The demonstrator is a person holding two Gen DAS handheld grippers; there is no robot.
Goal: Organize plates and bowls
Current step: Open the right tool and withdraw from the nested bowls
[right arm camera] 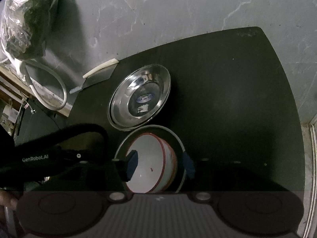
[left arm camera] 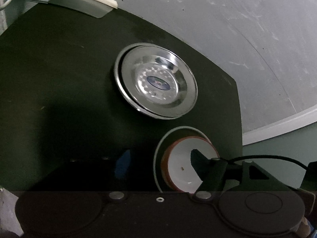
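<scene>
The red-rimmed white enamel bowl (right arm camera: pixel 156 162) tips on its side, mouth toward the cameras, right gripper's (right arm camera: pixel 160 163) fingers spread astride it; the left's grip is unclear.

The steel plates (right arm camera: pixel 139 97) are polished metal, mirror-bright, with a printed sticker at the centre of the upper one. The bowl (right arm camera: pixel 156 166) looks like glazed enamel or ceramic, glossy white inside with a red-brown rim. The desk (right arm camera: pixel 237 99) is dark, matt and smooth. The floor (left arm camera: pixel 237 19) is pale grey, scuffed and streaked. A clear, crinkled plastic bag (right arm camera: pixel 27 17) shines beyond the desk's far left corner. The hand-held gripper (right arm camera: pixel 160 164) fingers carry matt blue pads.
</scene>
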